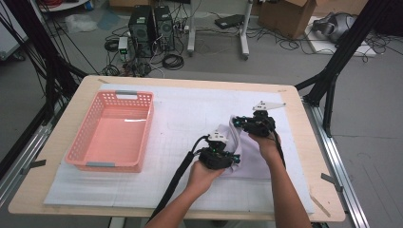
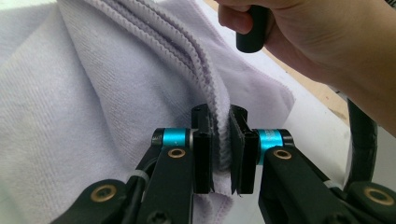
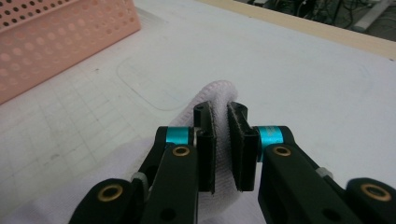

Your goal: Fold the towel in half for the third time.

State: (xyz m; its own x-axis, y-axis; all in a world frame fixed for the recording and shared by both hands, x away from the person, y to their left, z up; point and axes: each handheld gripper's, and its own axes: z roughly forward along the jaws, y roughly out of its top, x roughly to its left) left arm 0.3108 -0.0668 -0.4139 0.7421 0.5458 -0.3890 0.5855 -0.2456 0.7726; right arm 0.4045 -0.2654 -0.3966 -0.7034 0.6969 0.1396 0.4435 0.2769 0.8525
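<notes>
A pale lilac towel (image 1: pixel 248 151) lies on the white mat right of the table's middle, lifted between both hands. My left gripper (image 1: pixel 234 158) is shut on a folded edge of the towel (image 2: pixel 140 93), whose ribbed hem runs up between the pads (image 2: pixel 202 154). My right gripper (image 1: pixel 236 121) is shut on another fold of the towel (image 3: pixel 215 89), which bulges over its fingertips (image 3: pixel 205 140). In the left gripper view the person's other hand (image 2: pixel 308 32) holds its handle at the upper right.
A pink perforated basket (image 1: pixel 90 137) stands empty at the table's left, and its wall (image 3: pixel 46 42) appears in the right gripper view. The white mat (image 1: pixel 190 114) covers most of the wooden table (image 1: pixel 304 156). Cables, computer towers and boxes lie on the floor beyond.
</notes>
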